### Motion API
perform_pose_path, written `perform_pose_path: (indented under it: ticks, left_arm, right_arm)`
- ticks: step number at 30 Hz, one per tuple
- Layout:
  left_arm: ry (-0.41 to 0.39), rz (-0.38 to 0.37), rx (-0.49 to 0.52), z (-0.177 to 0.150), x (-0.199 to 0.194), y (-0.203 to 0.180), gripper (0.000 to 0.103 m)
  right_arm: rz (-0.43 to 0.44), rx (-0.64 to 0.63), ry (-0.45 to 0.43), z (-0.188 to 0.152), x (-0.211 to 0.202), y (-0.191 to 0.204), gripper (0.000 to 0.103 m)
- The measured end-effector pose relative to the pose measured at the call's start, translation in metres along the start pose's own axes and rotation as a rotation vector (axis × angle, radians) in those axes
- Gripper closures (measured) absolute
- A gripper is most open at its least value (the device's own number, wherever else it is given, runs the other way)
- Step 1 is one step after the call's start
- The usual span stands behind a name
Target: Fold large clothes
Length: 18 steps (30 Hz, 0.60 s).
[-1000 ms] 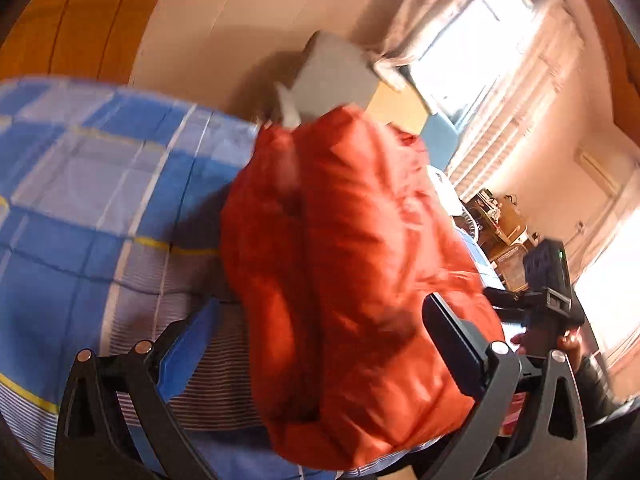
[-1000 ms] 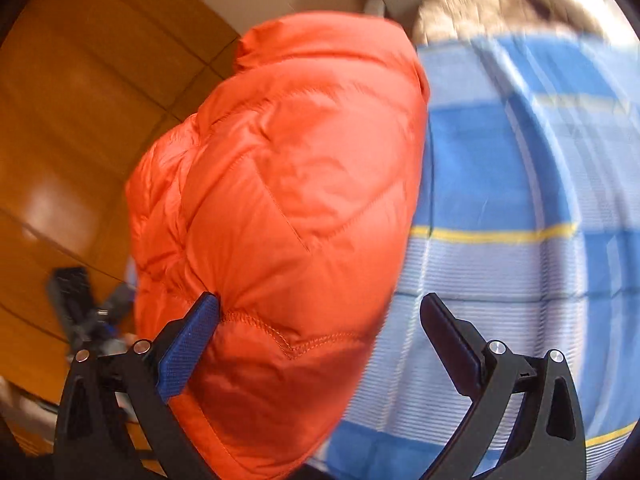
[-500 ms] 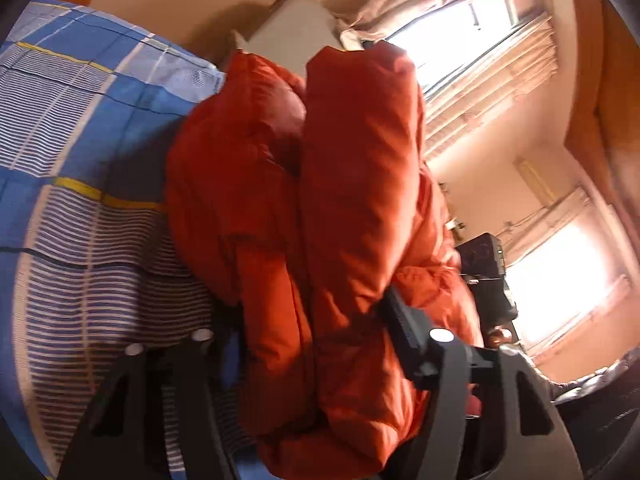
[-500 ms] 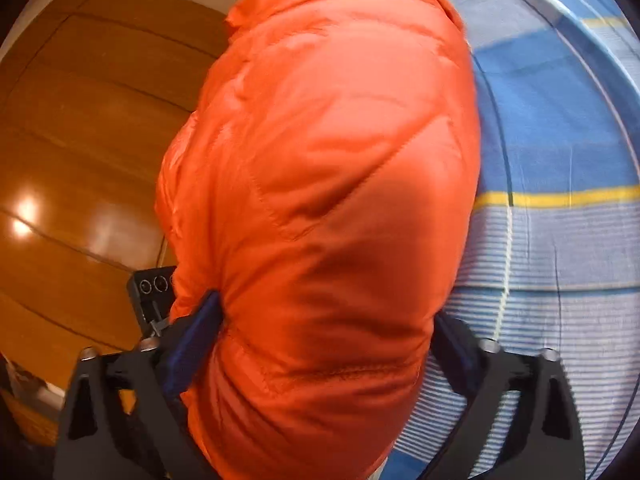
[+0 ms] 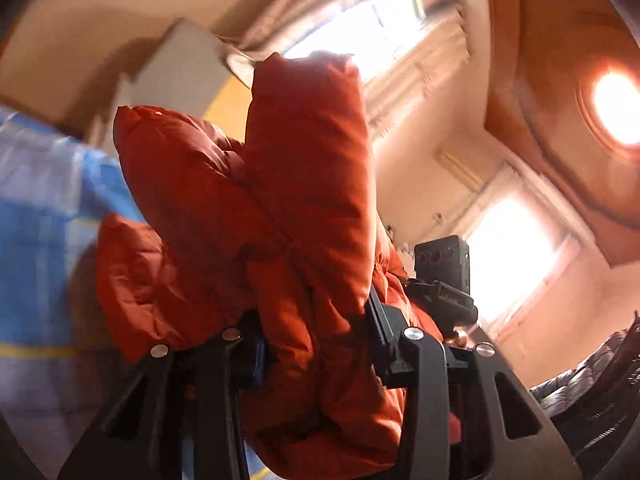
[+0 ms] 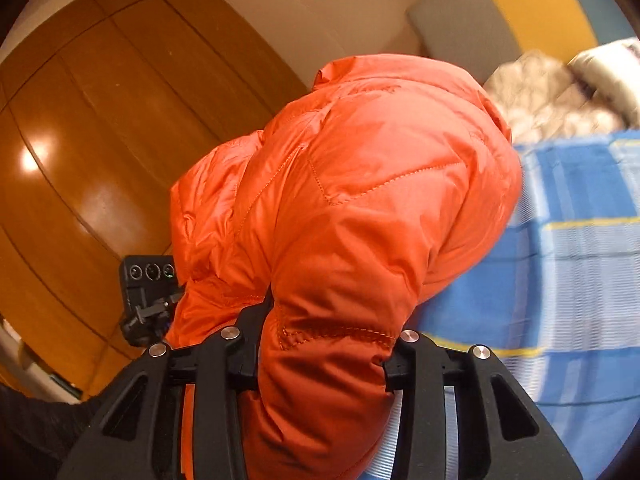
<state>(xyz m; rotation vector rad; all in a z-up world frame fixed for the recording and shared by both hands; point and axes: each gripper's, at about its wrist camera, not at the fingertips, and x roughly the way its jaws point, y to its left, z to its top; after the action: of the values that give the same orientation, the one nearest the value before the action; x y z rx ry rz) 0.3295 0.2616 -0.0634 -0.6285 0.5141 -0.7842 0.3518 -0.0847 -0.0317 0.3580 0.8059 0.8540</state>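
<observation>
An orange puffer jacket (image 5: 280,200) is bunched up and held over the blue checked bed sheet (image 5: 40,240). My left gripper (image 5: 316,332) has its jaws closing, with a thick fold of the jacket squeezed between the pads. In the right wrist view the jacket (image 6: 360,200) bulges out above my right gripper (image 6: 328,340), whose jaws are also closing and pinch a stitched edge of it. Each gripper shows in the other's view as a black camera block: the right one (image 5: 442,268), the left one (image 6: 148,276). The jacket hides the fingertips.
The bed sheet (image 6: 560,280) fills the right of the right wrist view, with crumpled pale bedding (image 6: 552,96) and a grey headboard cushion (image 6: 460,28) beyond. A wooden wardrobe (image 6: 80,160) stands at the left. Bright windows (image 5: 360,28) and a dark sleeve (image 5: 592,392) show in the left wrist view.
Both grippers went from wide open around the jacket to clamped on it. The jacket has come up off the bed, and the left view has swung up toward the windows and ceiling.
</observation>
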Motion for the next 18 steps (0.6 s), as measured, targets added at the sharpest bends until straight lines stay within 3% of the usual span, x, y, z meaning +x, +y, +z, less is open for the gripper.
perform_pose_path:
  ticks: [4, 6, 9, 12, 14, 16, 18]
  left_arm:
    - [0.119, 0.041, 0.004, -0.004, 0.069, -0.004, 0.065]
    - [0.192, 0.114, -0.012, -0.01, 0.107, 0.005, 0.065]
    - [0.261, 0.201, -0.032, -0.022, 0.14, 0.019, 0.065]
    - [0.301, 0.279, -0.001, -0.028, 0.158, 0.023, 0.062]
    - [0.304, 0.309, -0.005, -0.026, 0.161, 0.022, 0.056]
    - [0.298, 0.351, 0.005, -0.029, 0.157, 0.01, 0.048]
    - [0.276, 0.403, 0.029, -0.027, 0.151, 0.001, 0.035]
  right_arm:
    - [-0.102, 0.016, 0.016, -0.006, -0.032, -0.034, 0.065]
    - [-0.17, 0.06, 0.052, -0.017, -0.037, -0.064, 0.065]
    - [-0.222, 0.118, 0.1, -0.03, -0.04, -0.1, 0.065]
    - [-0.242, 0.137, 0.092, -0.039, -0.035, -0.11, 0.059]
    - [-0.265, 0.159, 0.085, -0.043, -0.033, -0.114, 0.05]
    - [-0.298, 0.161, 0.077, -0.044, -0.04, -0.111, 0.026]
    - [-0.351, 0.17, 0.065, -0.043, -0.046, -0.113, 0.019]
